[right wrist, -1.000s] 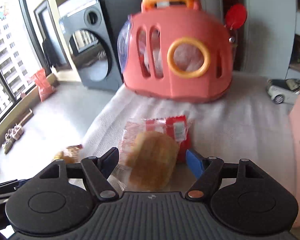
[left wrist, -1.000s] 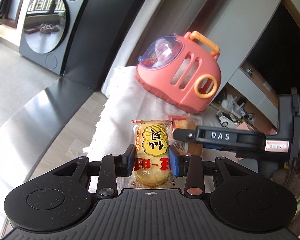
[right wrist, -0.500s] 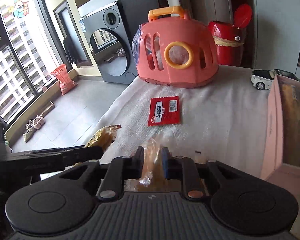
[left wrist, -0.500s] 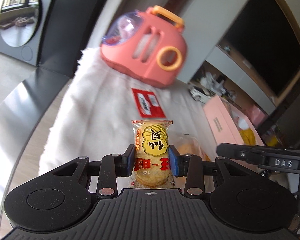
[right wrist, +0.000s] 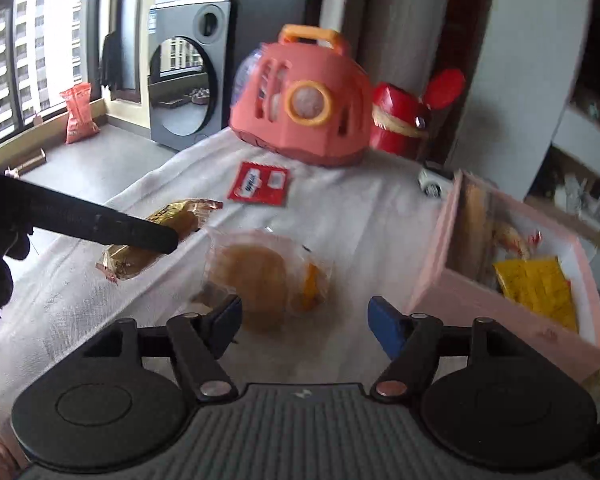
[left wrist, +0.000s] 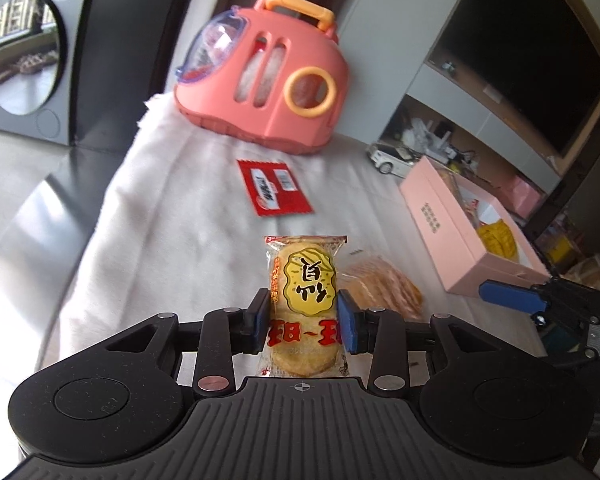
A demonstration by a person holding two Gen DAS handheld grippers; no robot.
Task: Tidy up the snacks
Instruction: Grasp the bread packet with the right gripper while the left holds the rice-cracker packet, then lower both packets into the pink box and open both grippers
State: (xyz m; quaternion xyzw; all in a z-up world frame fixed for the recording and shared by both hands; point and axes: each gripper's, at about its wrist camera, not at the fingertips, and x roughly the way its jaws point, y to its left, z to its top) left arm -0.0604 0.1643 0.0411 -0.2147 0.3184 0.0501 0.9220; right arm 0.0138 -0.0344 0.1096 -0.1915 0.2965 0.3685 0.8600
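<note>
Pink box holding yellow packets, left tongs gripping rice cracker, right tongs just opened

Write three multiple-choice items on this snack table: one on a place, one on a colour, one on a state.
1. Where does the red packet lie?
A. in the pink box
B. on the cloth, before the carrier
C. in the left tool

2. What colour is the carrier's handle?
A. orange
B. green
C. white

3. How is the right tool?
A. shut on a cracker
B. open, gripping nothing
C. shut on the toy car

B: it lies flat on the cloth near the carrier.
A: the handle is orange.
B: its jaws stand apart, just opened; the clear-wrapped snack lies free.
</note>
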